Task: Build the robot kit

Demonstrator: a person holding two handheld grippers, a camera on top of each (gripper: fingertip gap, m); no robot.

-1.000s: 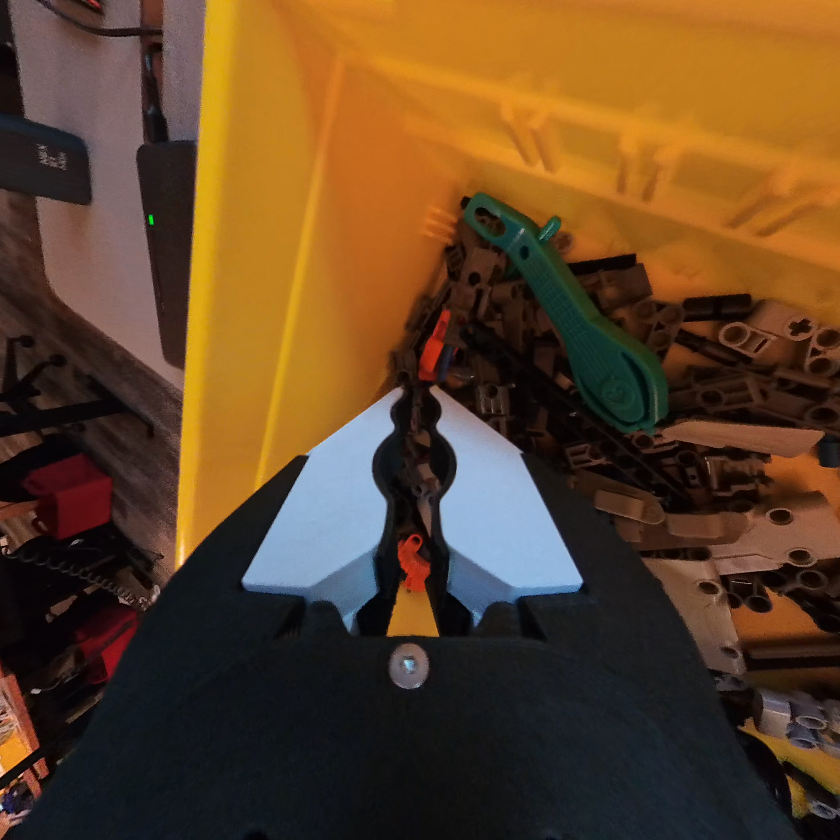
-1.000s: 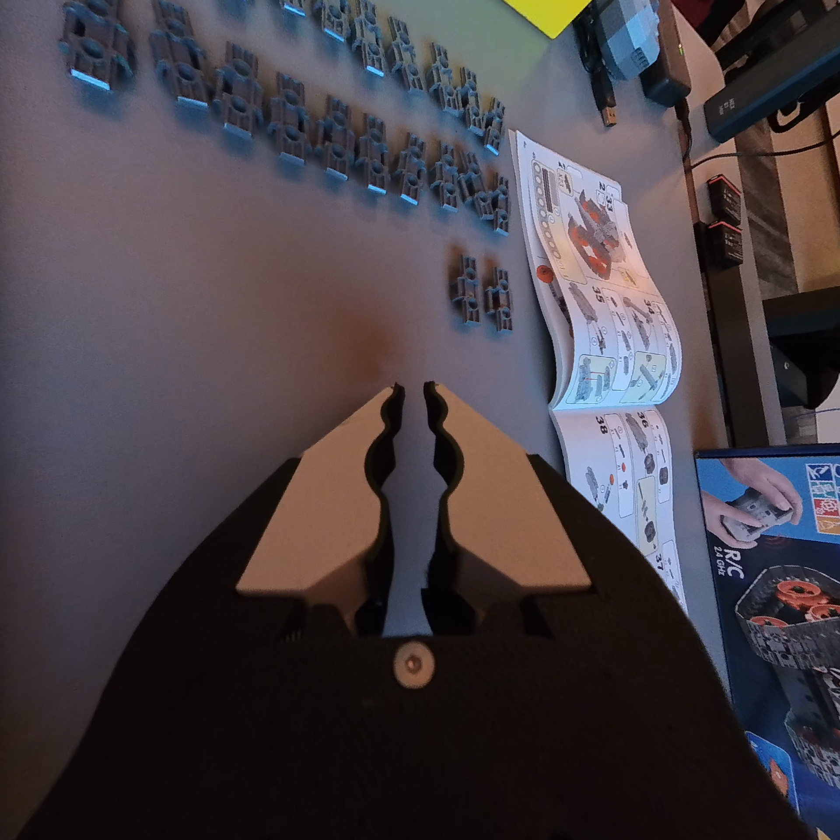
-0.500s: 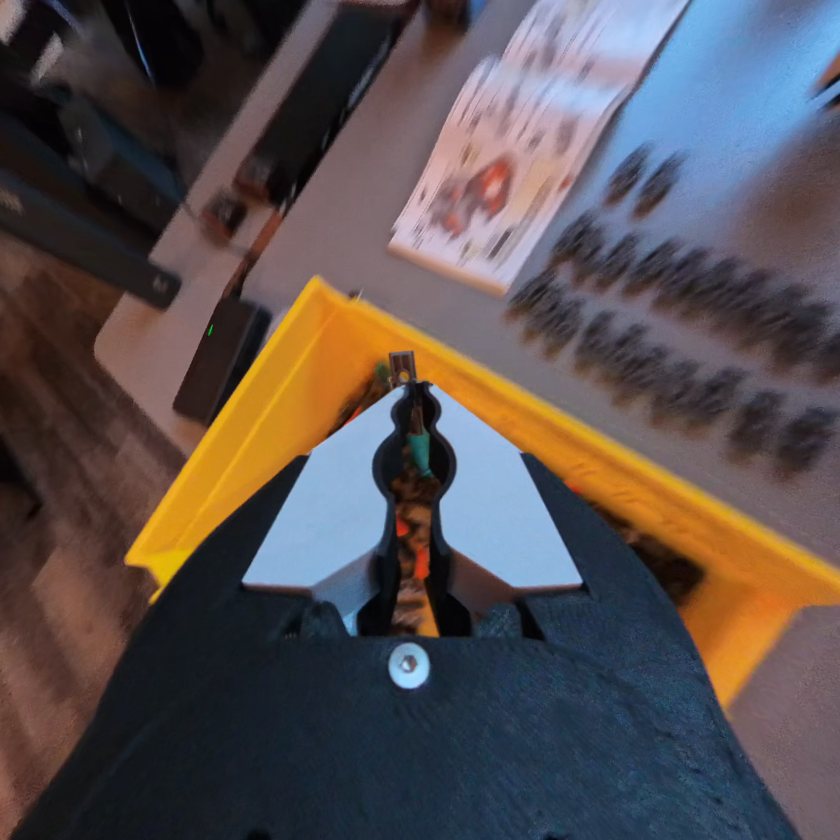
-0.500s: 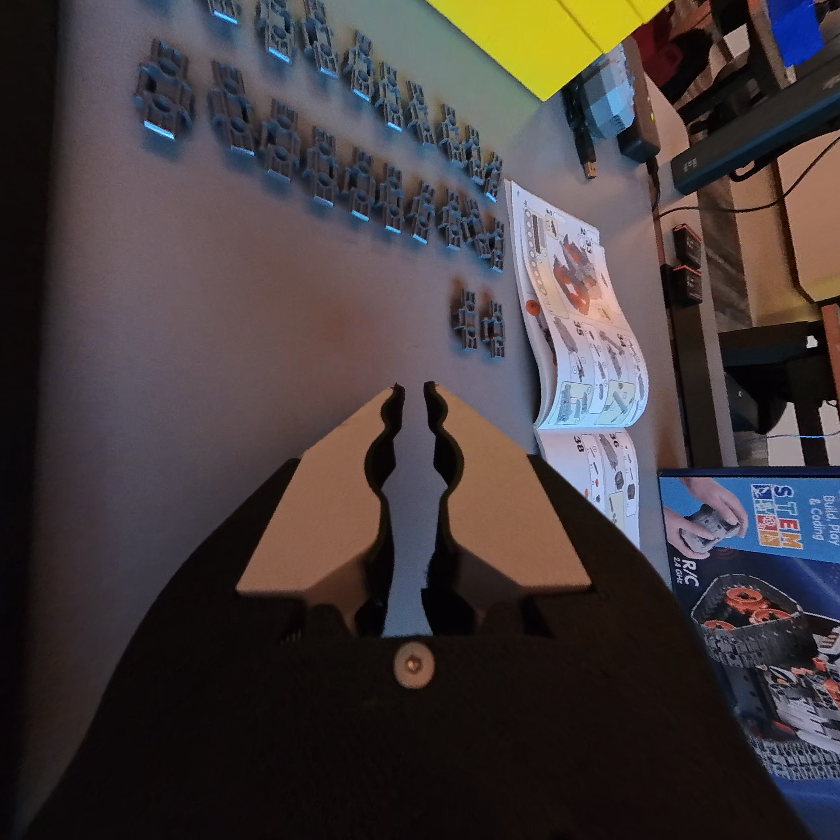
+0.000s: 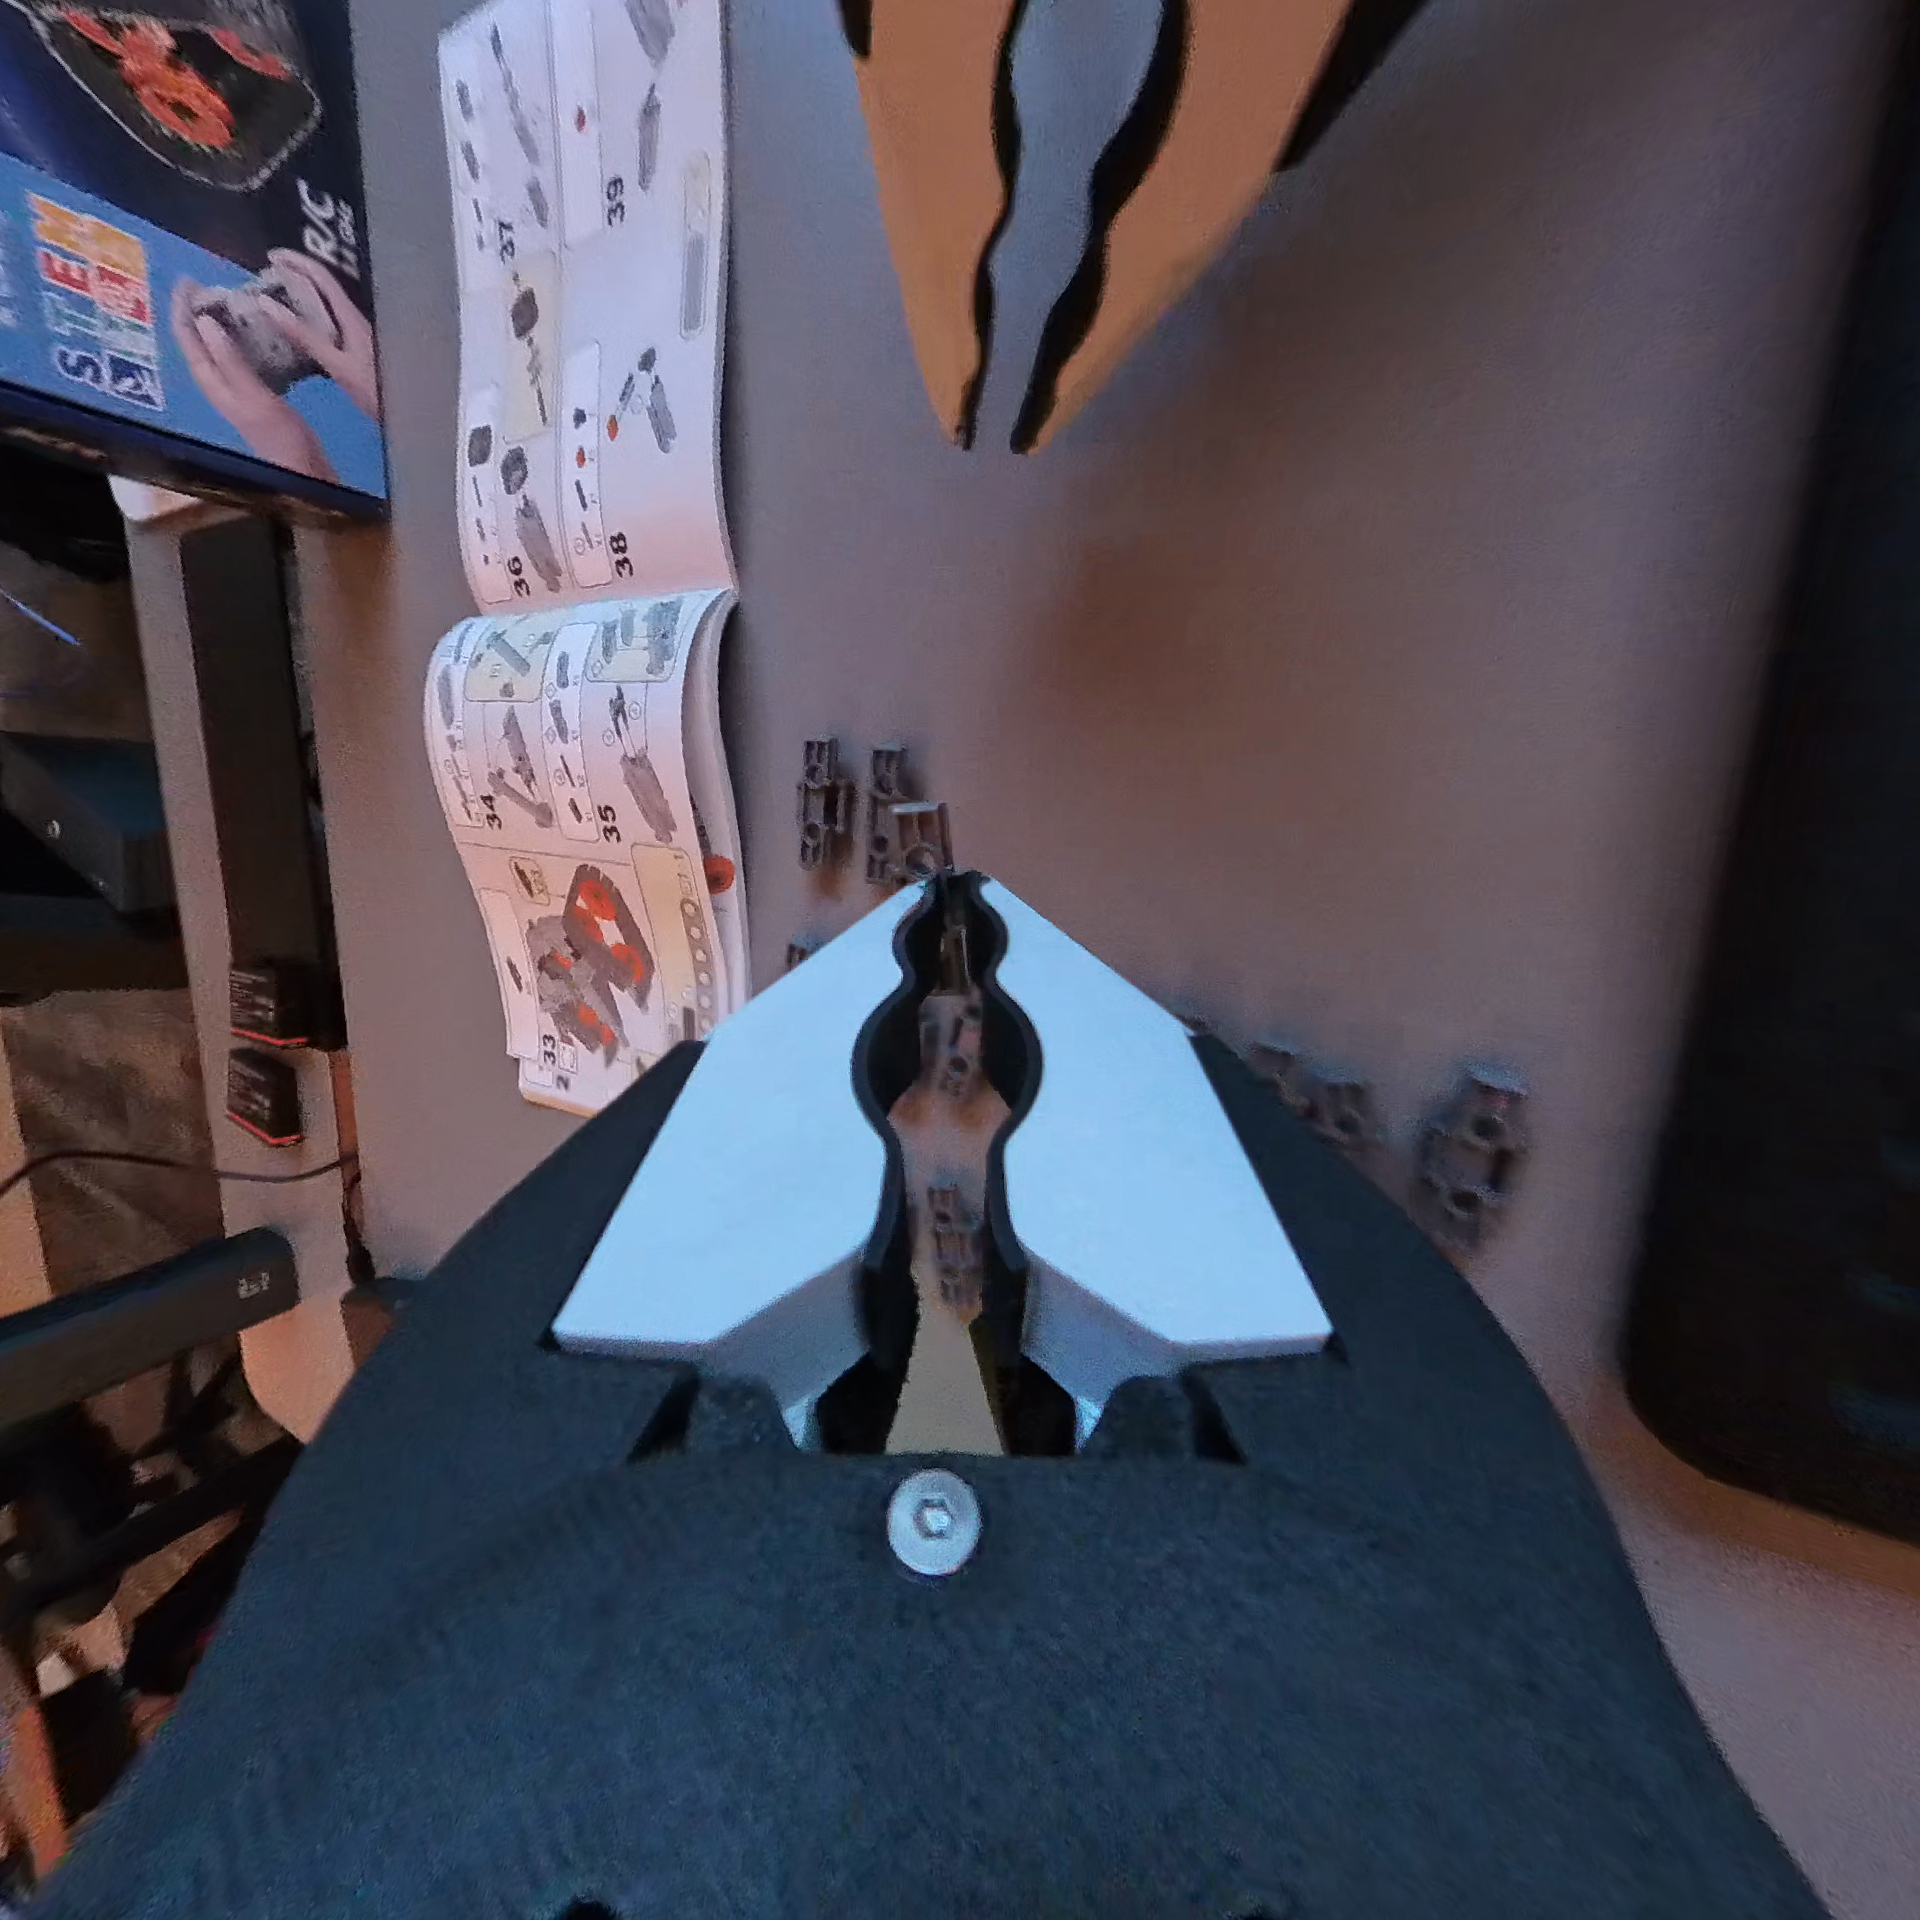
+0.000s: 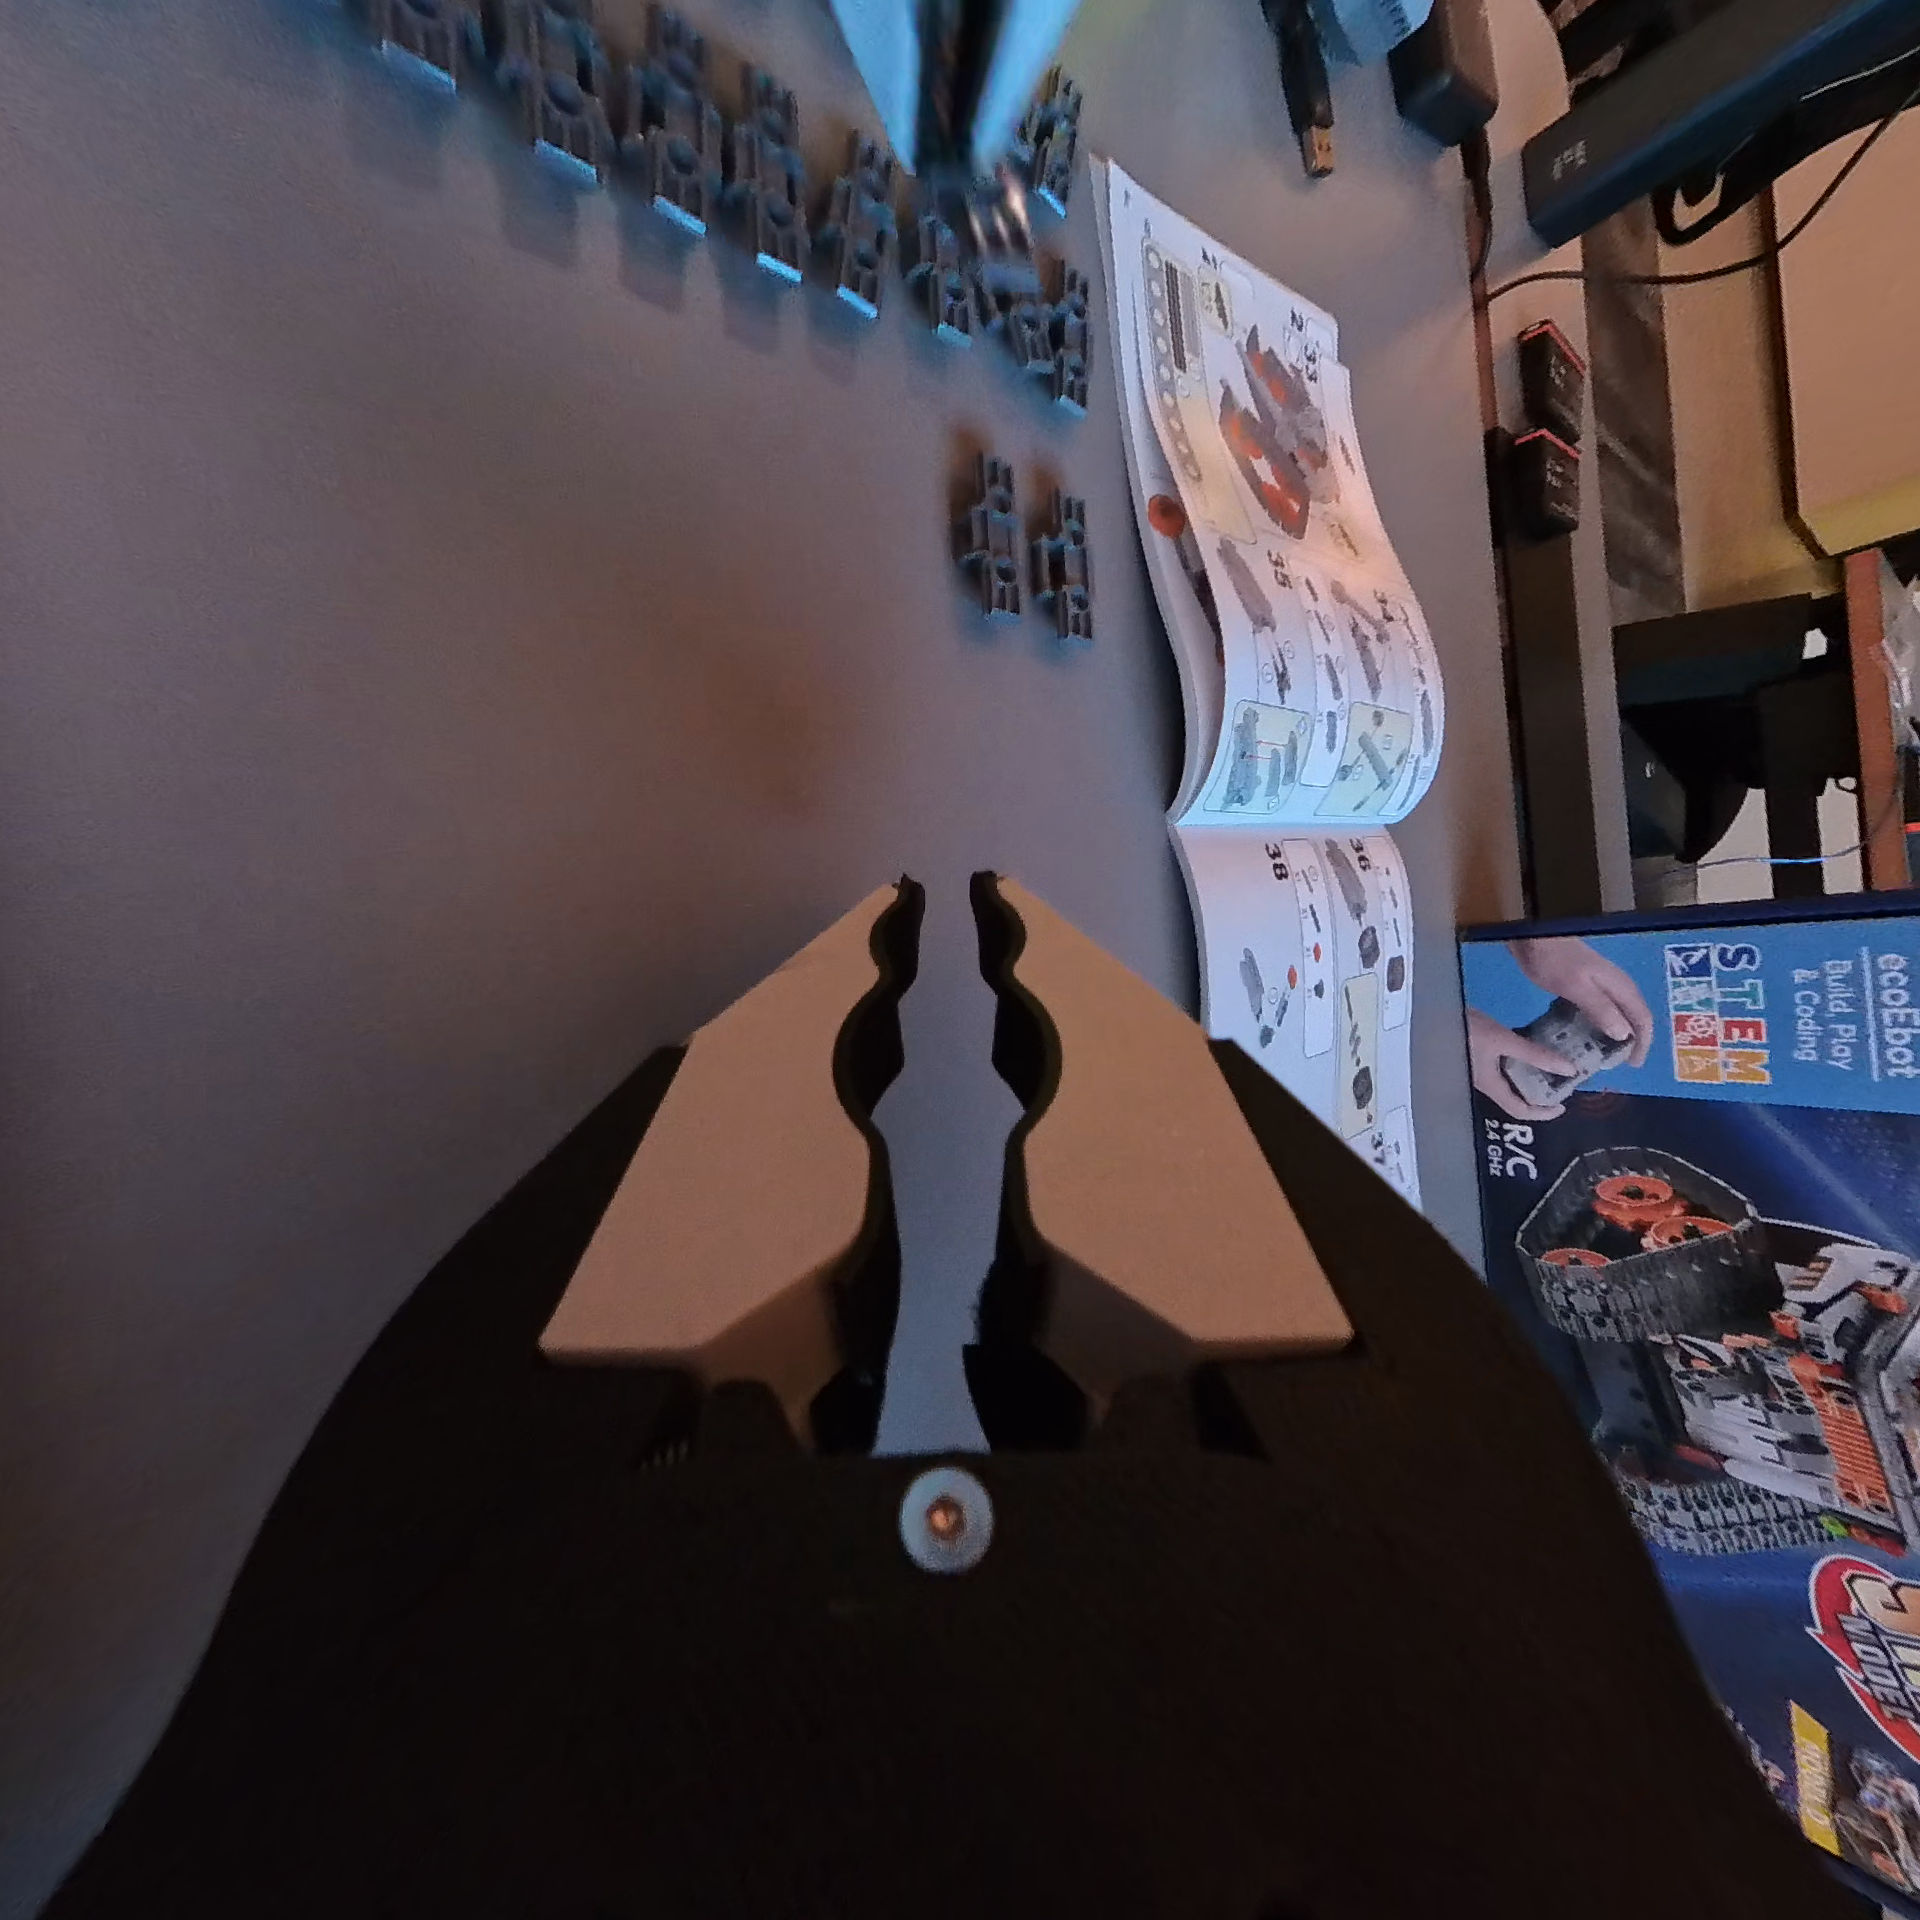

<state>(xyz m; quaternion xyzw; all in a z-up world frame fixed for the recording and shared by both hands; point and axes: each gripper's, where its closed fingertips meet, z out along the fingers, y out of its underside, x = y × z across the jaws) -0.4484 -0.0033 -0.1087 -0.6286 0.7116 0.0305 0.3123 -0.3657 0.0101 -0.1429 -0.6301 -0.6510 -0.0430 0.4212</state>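
The left gripper [image 5: 951, 883] pinches a small, light, stiff grey plastic piece [image 5: 920, 836] by its end, over the table [image 5: 1351, 675] beside the booklet [image 5: 582, 831]; the right gripper [image 6: 940, 883] is slightly parted, empty.

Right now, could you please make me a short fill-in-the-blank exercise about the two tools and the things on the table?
1. The left tool grips a small ___ piece at its tips.
2. The right tool holds ___.
3. Beside the open booklet lies a ___ box.

Missing words: gray; nothing; blue.
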